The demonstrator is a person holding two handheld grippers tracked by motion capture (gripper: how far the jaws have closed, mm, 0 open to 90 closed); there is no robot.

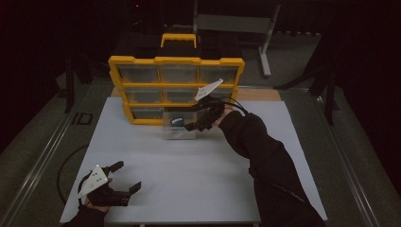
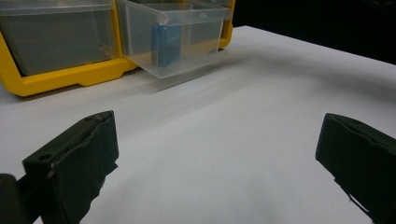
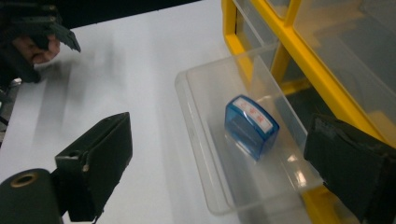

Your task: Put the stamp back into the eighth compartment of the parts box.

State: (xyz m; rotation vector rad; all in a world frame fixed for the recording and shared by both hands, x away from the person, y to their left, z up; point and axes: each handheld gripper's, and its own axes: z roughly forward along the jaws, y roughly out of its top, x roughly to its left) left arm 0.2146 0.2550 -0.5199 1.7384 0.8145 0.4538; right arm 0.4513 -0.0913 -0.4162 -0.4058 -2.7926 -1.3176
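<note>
Gripper jaws on the left gripper (image 1: 126,176) are spread wide over bare table (image 1: 189,179), with nothing between them; the pulled-out clear drawer (image 1: 179,128) is seen well ahead. Closer by far is the right gripper (image 3: 219,163), also open and empty. Just ahead of it and below, between its jaws, the blue stamp (image 3: 251,126) is seen lying in that drawer, its long axis slanted across the gap.

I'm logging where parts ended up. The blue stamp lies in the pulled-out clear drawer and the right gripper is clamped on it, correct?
Not quite. The blue stamp does lie in the pulled-out clear drawer, but the right gripper is open, its jaws apart above the drawer; the right gripper view shows this.
</note>
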